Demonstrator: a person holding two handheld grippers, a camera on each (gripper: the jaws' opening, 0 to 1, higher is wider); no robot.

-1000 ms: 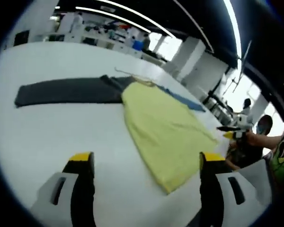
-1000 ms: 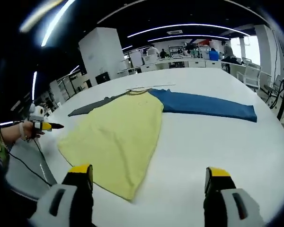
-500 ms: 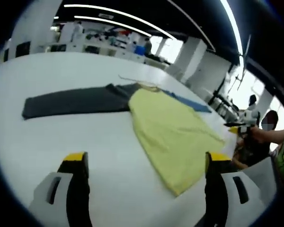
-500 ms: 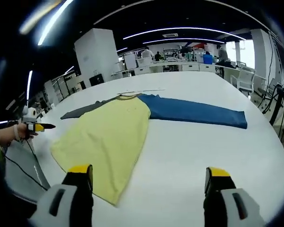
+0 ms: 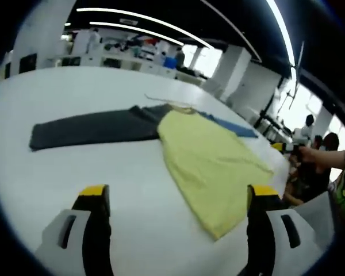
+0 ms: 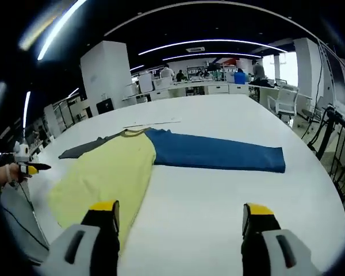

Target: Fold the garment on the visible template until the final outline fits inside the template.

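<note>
A long-sleeved garment lies flat on the white table. Its body is yellow, with a dark grey sleeve spread to one side and a blue sleeve to the other. In the right gripper view the yellow body is at the left, the blue sleeve runs right, and the grey sleeve peeks out behind. My left gripper is open above bare table beside the hem. My right gripper is open near the hem corner. Neither holds anything. A thin pale line lies past the collar.
A hand holds the other gripper at the table's near edge, at the right in the left gripper view and at the left in the right one. A white chair stands by the far right edge. Desks and people fill the background.
Both views have shifted with the hands; the right gripper view now looks more toward the blue sleeve. The garment lies where it was. Both grippers stay open.
</note>
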